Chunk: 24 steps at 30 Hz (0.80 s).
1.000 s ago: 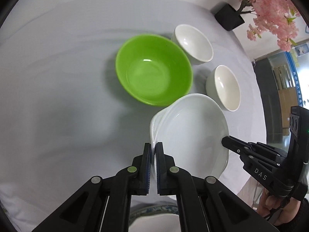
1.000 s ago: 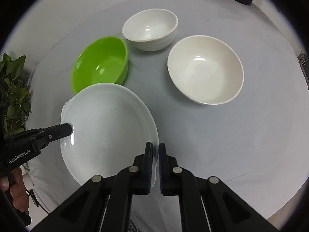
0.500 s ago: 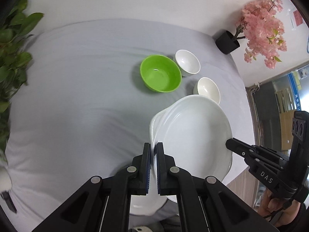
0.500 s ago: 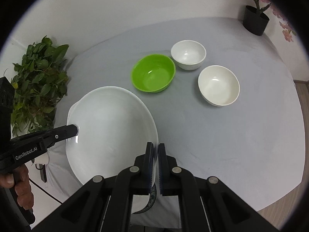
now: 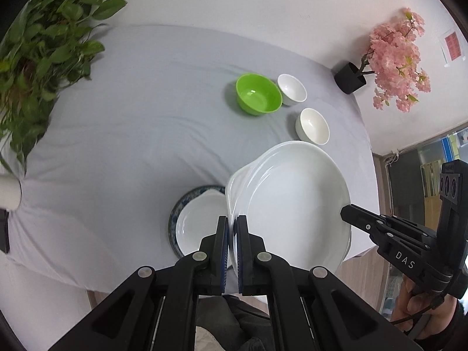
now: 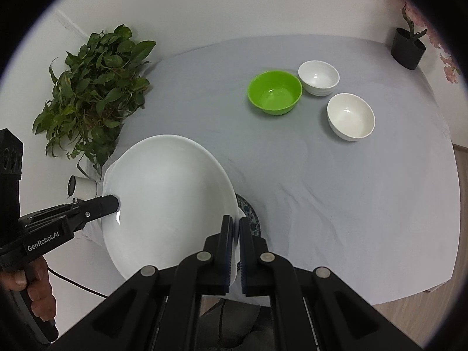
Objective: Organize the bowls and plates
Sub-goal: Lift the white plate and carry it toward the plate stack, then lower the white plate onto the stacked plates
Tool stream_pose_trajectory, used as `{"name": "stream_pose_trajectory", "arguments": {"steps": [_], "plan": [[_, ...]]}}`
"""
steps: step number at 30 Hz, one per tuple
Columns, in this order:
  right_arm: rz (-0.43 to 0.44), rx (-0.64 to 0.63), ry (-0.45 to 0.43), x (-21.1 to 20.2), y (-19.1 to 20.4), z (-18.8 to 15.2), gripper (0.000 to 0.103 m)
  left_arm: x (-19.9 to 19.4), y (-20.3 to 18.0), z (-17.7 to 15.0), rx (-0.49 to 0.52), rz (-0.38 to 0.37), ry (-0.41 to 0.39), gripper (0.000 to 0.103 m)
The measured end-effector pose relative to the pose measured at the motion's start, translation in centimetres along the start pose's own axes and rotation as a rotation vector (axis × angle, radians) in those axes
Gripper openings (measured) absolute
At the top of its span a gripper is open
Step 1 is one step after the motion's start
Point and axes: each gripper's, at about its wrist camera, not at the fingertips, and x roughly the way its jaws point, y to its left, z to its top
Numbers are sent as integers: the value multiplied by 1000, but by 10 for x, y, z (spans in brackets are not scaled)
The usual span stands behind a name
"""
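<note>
Both grippers hold a large white oval plate [image 5: 289, 201] high above the table. My left gripper [image 5: 232, 228] is shut on its left rim, and my right gripper [image 6: 235, 228] is shut on its right rim; the plate also shows in the right wrist view [image 6: 169, 199]. Below it a smaller white plate [image 5: 201, 219] lies on a blue-patterned plate [image 5: 175, 213] near the table's front edge. A green bowl [image 5: 259, 94] and two white bowls [image 5: 292, 89] [image 5: 312, 126] sit at the far right; the green bowl shows in the right wrist view too [image 6: 274, 92].
The round table has a grey cloth [image 5: 131, 122]. A leafy green plant [image 5: 38, 49] stands at the left edge. A pink flower tree in a black pot [image 5: 349, 77] stands at the back right. A white cylinder [image 6: 80, 188] lies by the plant.
Both grippers have risen with the large white plate, so the table and bowls look smaller and farther. The stacked plates beneath have come into view.
</note>
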Motion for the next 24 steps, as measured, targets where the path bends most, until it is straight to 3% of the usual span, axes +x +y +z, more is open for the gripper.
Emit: {"name": "stream_pose_trajectory", "arguments": {"steps": [7, 14, 24], "plan": [[16, -47, 54, 25, 13, -25, 4, 28, 37, -43, -91, 18, 18, 1], [14, -71, 122, 84, 19, -38, 4, 88, 78, -72, -173, 6, 58, 1], [-14, -92, 160, 146, 11, -40, 4, 155, 108, -83, -217, 7, 49, 1]]}}
